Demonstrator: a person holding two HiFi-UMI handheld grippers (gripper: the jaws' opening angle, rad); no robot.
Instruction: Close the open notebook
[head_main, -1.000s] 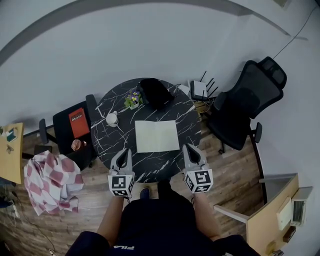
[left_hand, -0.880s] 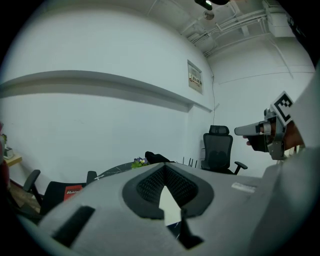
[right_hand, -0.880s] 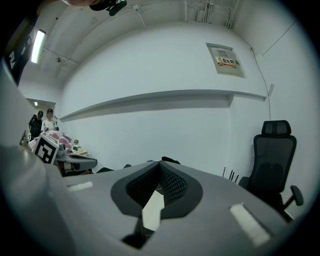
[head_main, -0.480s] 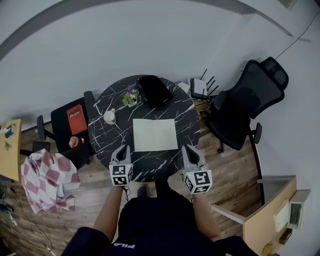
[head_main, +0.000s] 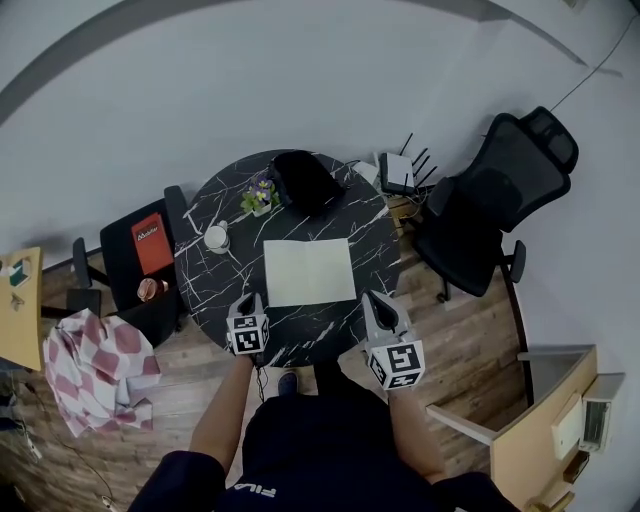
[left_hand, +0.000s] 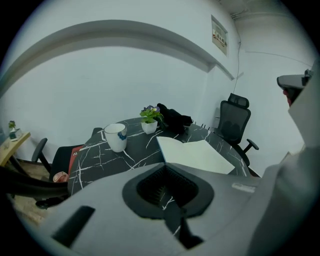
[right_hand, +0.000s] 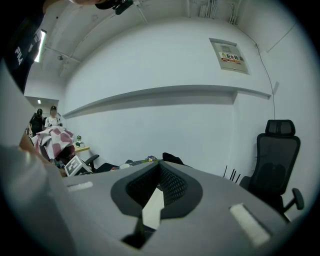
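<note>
The open notebook lies flat with pale blank pages in the middle of the round black marble table. My left gripper is shut, over the table's near-left edge, a short way from the notebook's near-left corner. My right gripper is shut too, at the near-right edge just beyond the notebook's right corner. Neither touches it. In the left gripper view the notebook lies ahead and to the right of the closed jaws of the left gripper. In the right gripper view a strip of notebook page shows through the right gripper.
A white mug, a small potted plant and a black bag stand on the table's far half. A black office chair is at the right. A side chair with a red book and a checked cloth are at the left.
My left gripper has moved forward over the table's edge, closer to the notebook. The right gripper has hardly moved. The notebook stays open and flat.
</note>
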